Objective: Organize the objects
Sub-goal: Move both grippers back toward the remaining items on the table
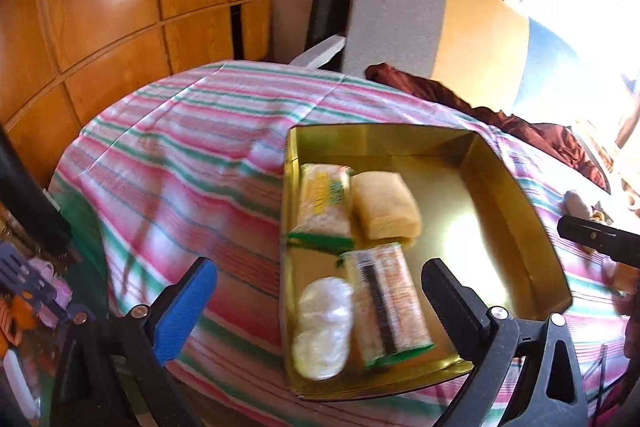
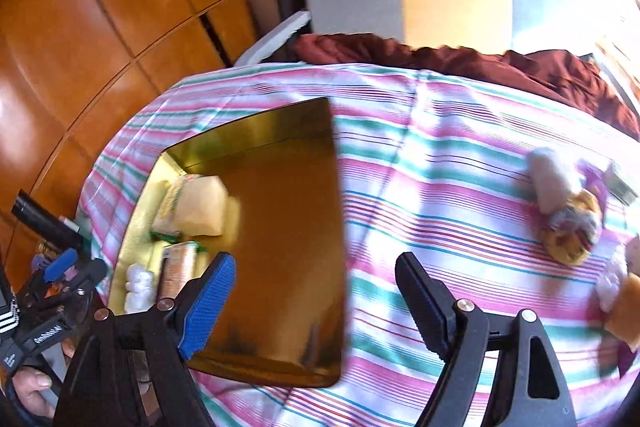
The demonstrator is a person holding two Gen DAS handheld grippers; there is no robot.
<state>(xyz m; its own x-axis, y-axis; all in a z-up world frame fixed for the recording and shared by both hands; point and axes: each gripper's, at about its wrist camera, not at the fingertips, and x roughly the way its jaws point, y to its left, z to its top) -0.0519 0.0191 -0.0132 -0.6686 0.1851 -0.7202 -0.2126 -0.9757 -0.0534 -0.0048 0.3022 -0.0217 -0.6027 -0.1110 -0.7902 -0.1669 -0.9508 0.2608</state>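
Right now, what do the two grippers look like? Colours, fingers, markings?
Both match: black plastic clamp-style frames with silver rivets at the pivots. Each left gripper and right gripper pairs one blue textured finger pad with one black ribbed one. In the right wrist view, the left gripper's body bears small white lettering, unreadable.

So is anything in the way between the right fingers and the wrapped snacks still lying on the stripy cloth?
Nothing visible is. The right gripper is open and empty, and only bare striped cloth lies between it and the loose snacks on the right.

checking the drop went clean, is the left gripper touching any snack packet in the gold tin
Apart. The left wrist view shows the left gripper open, its fingers clear of the orange snack packet in the gold tin.
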